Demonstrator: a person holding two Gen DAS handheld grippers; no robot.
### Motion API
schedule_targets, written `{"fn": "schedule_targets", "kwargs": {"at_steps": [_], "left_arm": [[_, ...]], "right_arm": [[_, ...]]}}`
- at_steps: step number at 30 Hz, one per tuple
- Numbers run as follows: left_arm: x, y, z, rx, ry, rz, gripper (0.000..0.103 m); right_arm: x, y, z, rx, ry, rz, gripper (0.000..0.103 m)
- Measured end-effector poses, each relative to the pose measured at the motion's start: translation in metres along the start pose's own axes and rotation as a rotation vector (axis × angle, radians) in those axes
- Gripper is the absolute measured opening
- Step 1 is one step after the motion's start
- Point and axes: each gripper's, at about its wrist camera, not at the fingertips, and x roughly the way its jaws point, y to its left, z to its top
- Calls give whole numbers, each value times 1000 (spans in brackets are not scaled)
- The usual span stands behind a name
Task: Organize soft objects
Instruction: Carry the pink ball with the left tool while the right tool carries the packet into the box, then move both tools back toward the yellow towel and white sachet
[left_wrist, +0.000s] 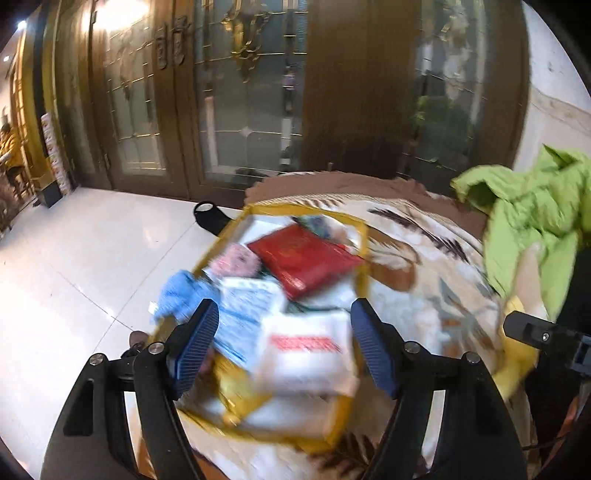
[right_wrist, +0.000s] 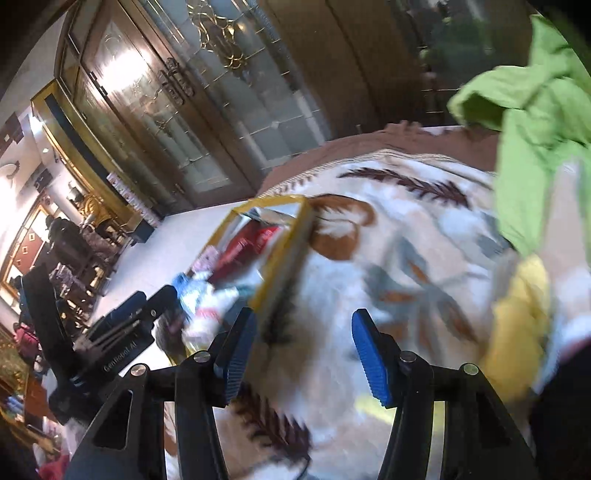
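While both hand-held grippers, left (left_wrist: 284, 347) and right (right_wrist: 303, 354), hung released and empty, the yellow-rimmed clear storage bag (left_wrist: 364, 236) sat half full. Next, I think, the crumpled lime-green cloth jacket (left_wrist: 532, 218) needed grabbing.

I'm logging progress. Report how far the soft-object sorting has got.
Done: the yellow-rimmed clear storage box on the leaf-patterned fleece blanket already holds a red flat packet, a white packet with red print and light blue cloth. In hand: nothing; the left gripper and right gripper are both open. Left: the lime green crumpled garment and a yellow cloth lie outside the box.
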Motion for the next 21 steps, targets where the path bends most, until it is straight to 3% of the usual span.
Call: {"fn": "schedule_targets", "kwargs": {"at_steps": [8, 21], "left_arm": [[-15, -48, -20, 74, 16, -51, 74], [-16, -83, -31, 142, 22, -60, 74]], "right_arm": [[-55, -29, -49, 26, -4, -58, 57], [-84, -68, -84, 99, 6, -100, 57]]}}
